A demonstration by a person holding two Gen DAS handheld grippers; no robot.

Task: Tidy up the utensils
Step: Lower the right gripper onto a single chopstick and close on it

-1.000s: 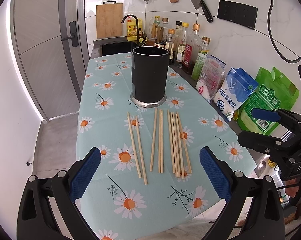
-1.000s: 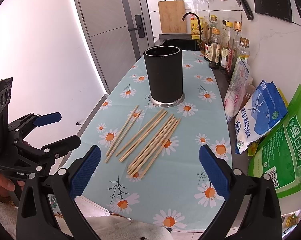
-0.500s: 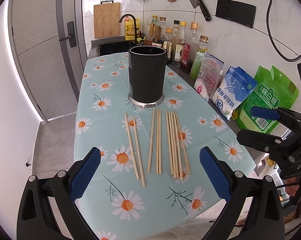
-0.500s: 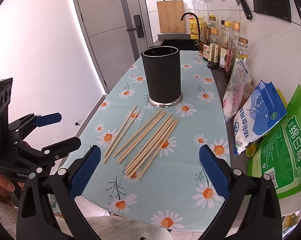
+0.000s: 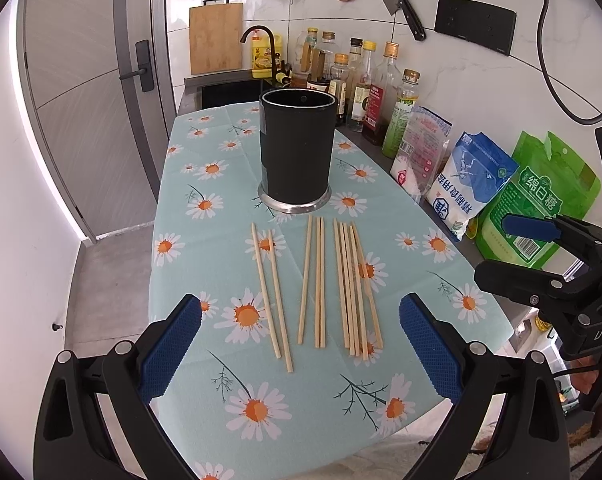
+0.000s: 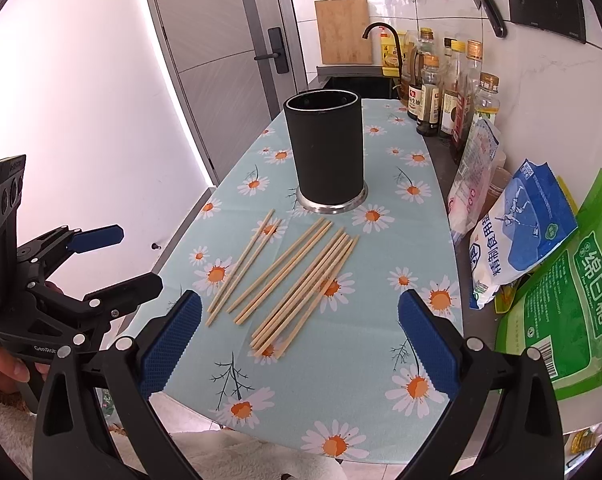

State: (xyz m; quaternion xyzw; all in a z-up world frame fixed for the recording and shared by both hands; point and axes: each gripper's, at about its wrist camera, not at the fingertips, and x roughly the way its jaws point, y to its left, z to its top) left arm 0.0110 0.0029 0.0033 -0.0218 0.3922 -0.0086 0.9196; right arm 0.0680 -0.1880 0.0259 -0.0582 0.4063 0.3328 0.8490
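Several wooden chopsticks (image 5: 321, 286) lie side by side on a daisy-print tablecloth (image 5: 205, 256), in three loose groups. Behind them stands an upright black cylindrical holder (image 5: 297, 154) on a metal base; nothing sticks out of its top. The chopsticks (image 6: 289, 276) and holder (image 6: 324, 152) also show in the right wrist view. My left gripper (image 5: 299, 350) is open and empty, hovering above the near ends of the chopsticks. My right gripper (image 6: 299, 344) is open and empty, above the near right of the chopsticks.
Oil and sauce bottles (image 5: 373, 92) line the wall at the back right. Bags of salt (image 5: 471, 178) and sugar (image 5: 541, 196) stand along the table's right edge. A sink with a tap (image 5: 261, 40) lies behind the table. The table's left edge drops to the floor.
Both grippers have drifted slightly; the chopsticks and holder sit a little further left in each view. Nothing on the table has moved. Both grippers stay open.
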